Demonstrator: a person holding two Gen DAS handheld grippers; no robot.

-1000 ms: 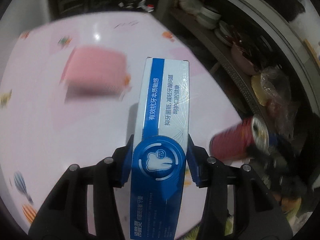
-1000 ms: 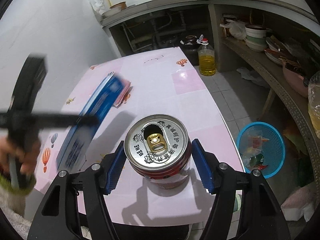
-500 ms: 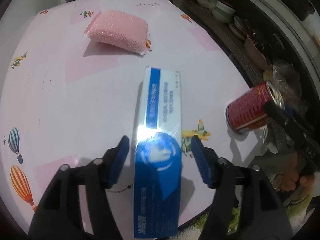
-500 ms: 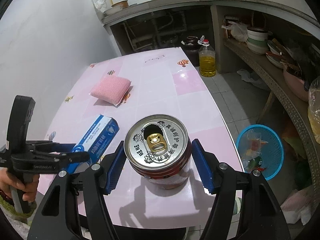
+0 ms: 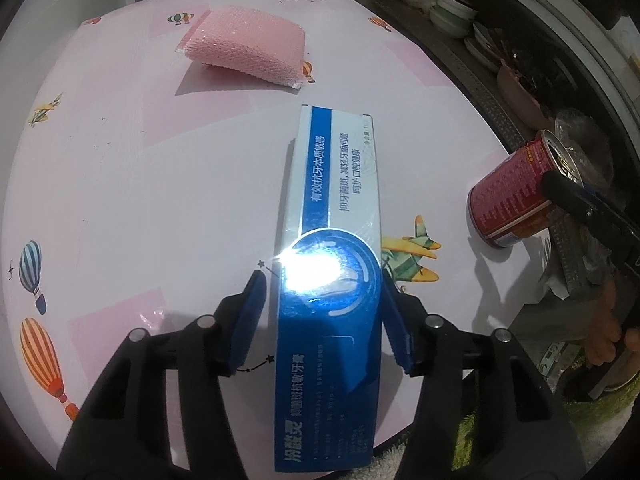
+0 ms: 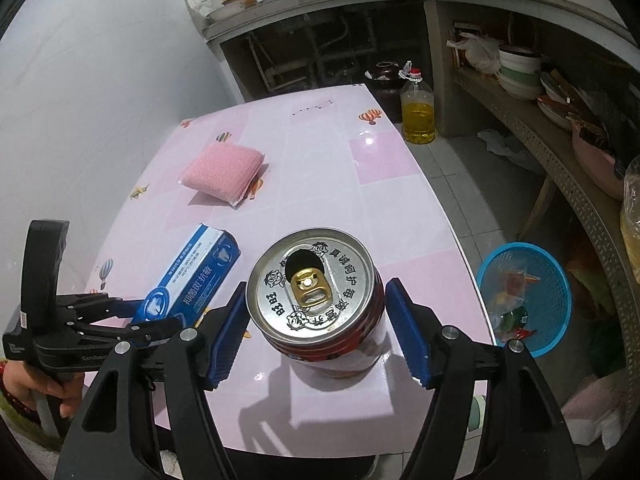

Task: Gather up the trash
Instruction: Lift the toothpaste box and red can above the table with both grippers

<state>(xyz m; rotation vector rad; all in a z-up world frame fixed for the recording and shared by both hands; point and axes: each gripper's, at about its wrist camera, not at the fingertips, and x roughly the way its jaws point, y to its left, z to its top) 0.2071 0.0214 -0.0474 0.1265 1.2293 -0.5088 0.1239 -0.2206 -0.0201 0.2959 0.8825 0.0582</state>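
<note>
Box [image 5: 336,208] flat on table [image 5: 140,180], between left gripper [image 5: 323,280] jaws just closing in, left pad not touching. Can [image 6: 316,320] between right gripper [image 6: 316,285] pads; pressing or not, cannot tell.

Blue and white cardboard toothpaste box [image 5: 336,264]: glossy coated card, a hard glare spot on its face between the left gripper's pads.
Red metal drink can [image 6: 316,300]: brushed silver lid, gold pull tab, shiny printed wall.
Pink scrubbing sponge [image 5: 244,46]: coarse, bumpy mesh weave with a faint sparkle, beyond the box.
Pink patterned desk [image 6: 384,184]: smooth, shiny covering that mirrors light.
Blue round plastic basket [image 6: 524,296]: perforated plastic, right of the right gripper.
Gripper pads [image 6: 408,332]: ribbed blue, on matt black plastic arms.
</note>
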